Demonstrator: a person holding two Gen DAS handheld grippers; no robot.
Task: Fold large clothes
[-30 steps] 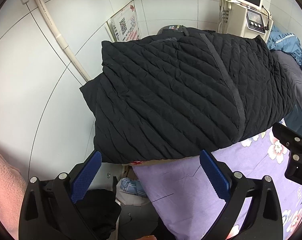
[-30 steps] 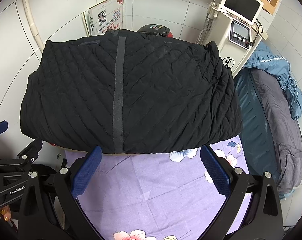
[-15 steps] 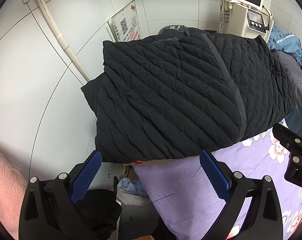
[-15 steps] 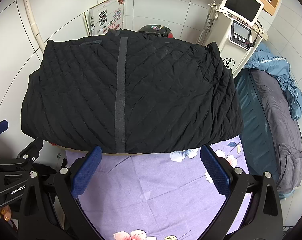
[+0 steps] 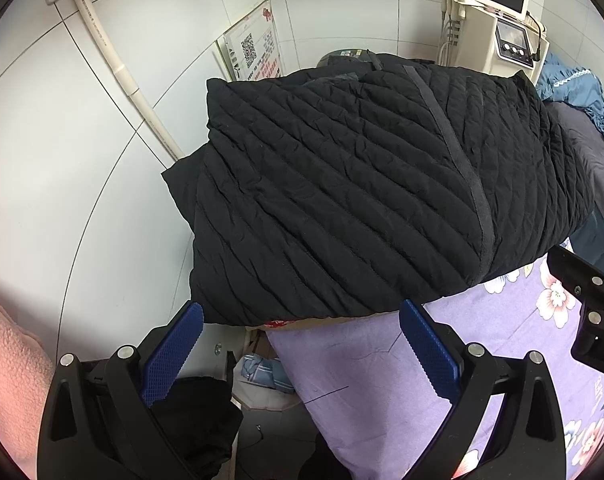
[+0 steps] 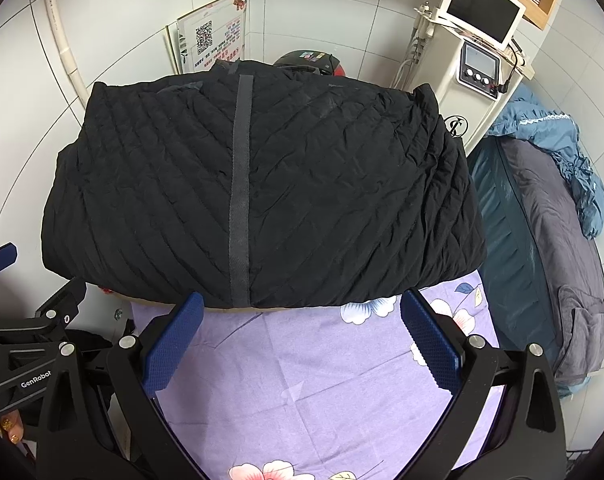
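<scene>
Black quilted coat folded on purple floral sheet | left gripper fingers apart | right gripper fingers apart

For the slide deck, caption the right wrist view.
Open right hand-held gripper poised before a folded black quilted jacket lying on a purple floral sheet, left hand-held gripper alongside.

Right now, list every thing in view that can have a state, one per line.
Black quilted jacket: folded into a bundle, lying flat on the sheet, not gripped.
Left hand-held gripper: open, empty, short of the jacket's near edge.
Right hand-held gripper: open, empty, above the sheet.
Purple floral sheet: spread flat, creased.
Monitor: screen dark.
Blue bedding: rumpled.
</scene>
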